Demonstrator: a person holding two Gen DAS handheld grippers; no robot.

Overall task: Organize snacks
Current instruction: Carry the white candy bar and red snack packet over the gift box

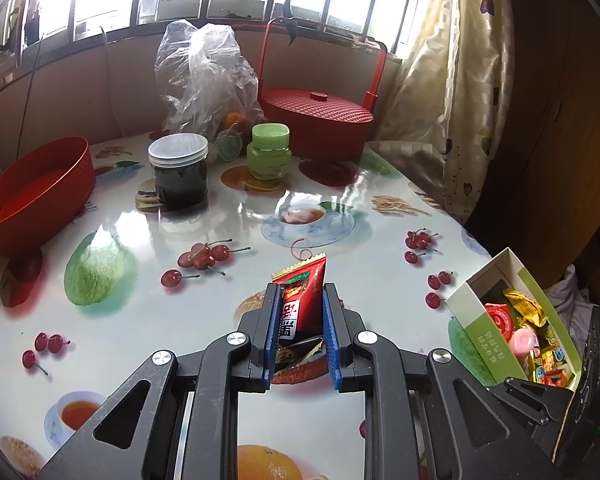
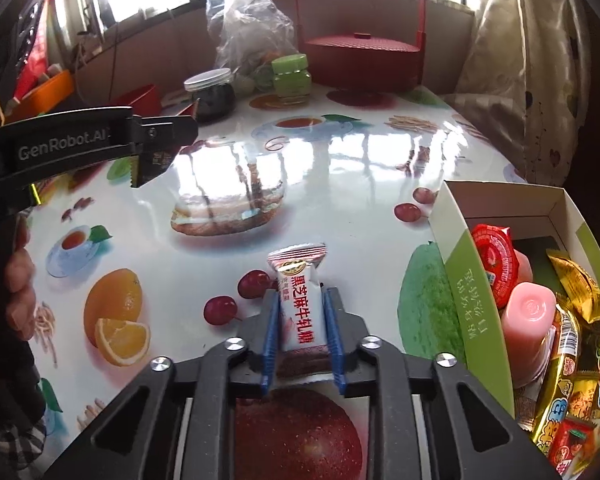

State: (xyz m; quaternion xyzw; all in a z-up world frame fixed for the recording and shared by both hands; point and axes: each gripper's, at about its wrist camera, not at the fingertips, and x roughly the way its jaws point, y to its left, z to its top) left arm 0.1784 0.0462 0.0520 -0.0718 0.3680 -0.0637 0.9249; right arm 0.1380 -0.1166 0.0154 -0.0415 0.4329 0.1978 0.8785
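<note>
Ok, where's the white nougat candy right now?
In the right wrist view, the white nougat candy is clamped in the right gripper, above the table, left of the snack box.

Legible markings: two confirmed, others unreadable.
"GenRobot.AI" in pale letters on the left gripper [image 2: 144,152] body. Red "黑芝麻牛轧糖" down the white candy [image 2: 301,304] wrapper. Print on the red packet [image 1: 302,298] and green box [image 2: 466,292] side is not clearly readable.
</note>
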